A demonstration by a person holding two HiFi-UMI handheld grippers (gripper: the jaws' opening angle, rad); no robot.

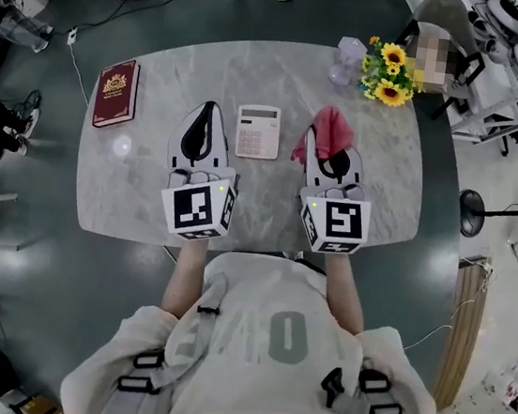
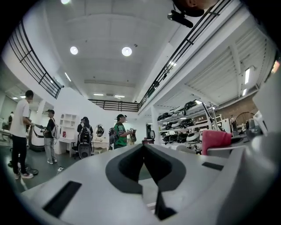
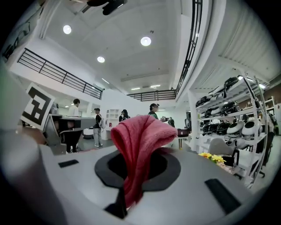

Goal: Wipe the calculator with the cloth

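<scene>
Cloth (image 1: pixel 328 132) poised beside calculator (image 1: pixel 258 131) on marble table (image 1: pixel 148 187)
Just right of the calculator, the right gripper (image 1: pixel 327 158) pinches the bunched red cloth, apparently ready to wipe; just left of it, the left gripper (image 1: pixel 210 110) has its jaws pressed together on nothing, perhaps to steady it

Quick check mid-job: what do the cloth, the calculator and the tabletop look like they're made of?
Cloth: soft pink terry or microfibre, judging by its fuzzy nap and limp folds. Calculator: likely matte white plastic. Tabletop: grey-veined marble or marble-look laminate, smooth with a slight sheen.
</scene>
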